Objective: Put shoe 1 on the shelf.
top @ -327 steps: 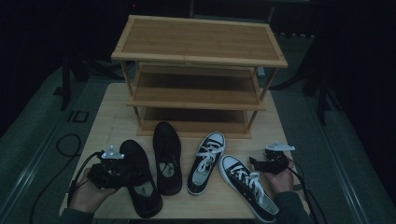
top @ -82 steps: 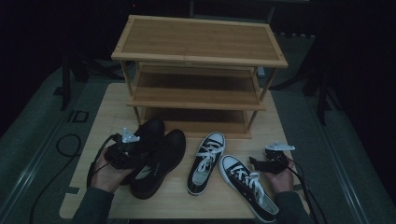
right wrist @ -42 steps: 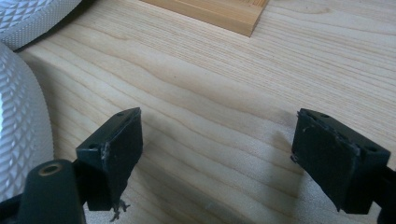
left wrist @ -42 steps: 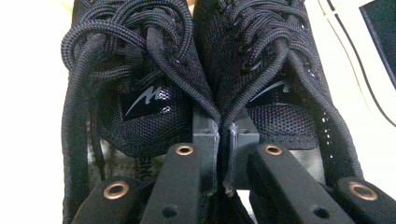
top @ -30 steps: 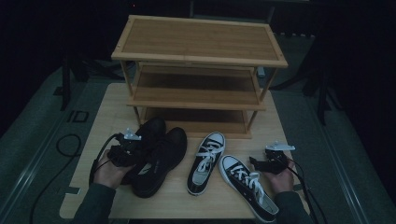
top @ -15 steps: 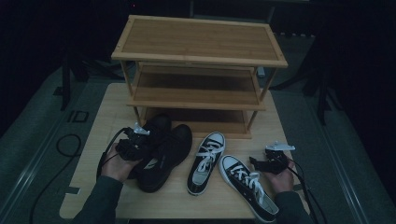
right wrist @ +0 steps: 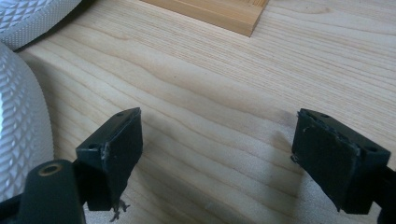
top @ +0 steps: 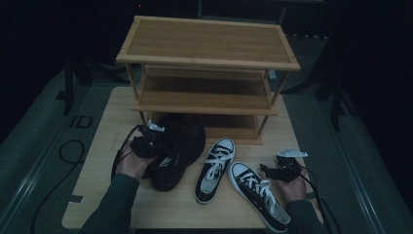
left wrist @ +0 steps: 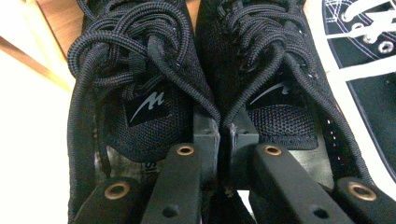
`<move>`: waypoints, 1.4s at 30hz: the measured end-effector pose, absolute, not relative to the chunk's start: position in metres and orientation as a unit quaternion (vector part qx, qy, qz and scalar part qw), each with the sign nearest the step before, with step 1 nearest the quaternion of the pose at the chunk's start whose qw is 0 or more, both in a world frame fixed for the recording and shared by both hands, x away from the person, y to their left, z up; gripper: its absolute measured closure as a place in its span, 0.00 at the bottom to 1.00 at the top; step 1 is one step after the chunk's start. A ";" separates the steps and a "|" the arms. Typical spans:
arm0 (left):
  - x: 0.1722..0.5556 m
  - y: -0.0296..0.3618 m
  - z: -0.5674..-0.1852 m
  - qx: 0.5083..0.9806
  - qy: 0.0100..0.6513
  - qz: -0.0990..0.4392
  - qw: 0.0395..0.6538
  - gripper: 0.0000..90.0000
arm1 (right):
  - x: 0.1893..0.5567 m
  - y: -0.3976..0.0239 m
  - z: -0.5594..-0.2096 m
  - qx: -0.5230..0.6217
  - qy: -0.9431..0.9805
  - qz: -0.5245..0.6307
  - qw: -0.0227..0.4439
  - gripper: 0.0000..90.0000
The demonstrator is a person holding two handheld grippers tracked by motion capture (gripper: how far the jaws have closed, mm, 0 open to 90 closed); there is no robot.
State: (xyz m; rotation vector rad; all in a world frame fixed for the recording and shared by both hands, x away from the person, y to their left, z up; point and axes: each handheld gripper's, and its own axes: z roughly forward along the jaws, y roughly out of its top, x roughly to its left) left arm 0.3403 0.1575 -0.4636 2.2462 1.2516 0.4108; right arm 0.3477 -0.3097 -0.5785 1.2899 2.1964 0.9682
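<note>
Black shoes [top: 176,152] pinched together by inner collars in our left gripper [top: 146,145]; we keep squeeze firm, slide toes-first into far rack [top: 208,58] bottom shelf; right gripper [top: 282,168] idle, jaws wide, empty

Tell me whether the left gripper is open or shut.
Shut: the left gripper has its jaws pinched together on the inner collars of the two black shoes, holding the pair side by side.

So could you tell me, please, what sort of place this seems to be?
Probably a staged recording setup, not a home: a bamboo shoe rack stands on a wooden table in a dark room, with cables on the floor.
</note>
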 end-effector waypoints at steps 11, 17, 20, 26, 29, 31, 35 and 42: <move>0.357 0.143 -0.464 0.830 0.466 0.164 0.259 0.95 | 0.348 -0.310 -0.579 0.463 0.789 0.348 0.207 0.18; 0.367 0.134 -0.467 0.830 0.467 0.169 0.253 0.95 | 0.348 -0.310 -0.579 0.461 0.789 0.348 0.208 0.18; 0.372 0.130 -0.468 0.830 0.467 0.171 0.251 0.95 | 0.348 -0.310 -0.579 0.462 0.789 0.348 0.208 0.18; 0.386 0.121 -0.469 0.831 0.464 0.182 0.247 0.95 | 0.348 -0.310 -0.579 0.463 0.789 0.348 0.207 0.18; 0.391 0.119 -0.471 0.828 0.466 0.188 0.250 0.95 | 0.348 -0.310 -0.579 0.463 0.789 0.348 0.207 0.18; 0.394 0.116 -0.472 0.826 0.469 0.191 0.249 0.95 | 0.348 -0.310 -0.579 0.463 0.789 0.348 0.207 0.18; 0.398 0.110 -0.471 0.825 0.471 0.194 0.245 0.95 | 0.348 -0.310 -0.579 0.463 0.789 0.348 0.207 0.18; 0.405 0.107 -0.472 0.818 0.479 0.197 0.248 0.95 | 0.348 -0.310 -0.579 0.463 0.789 0.348 0.207 0.18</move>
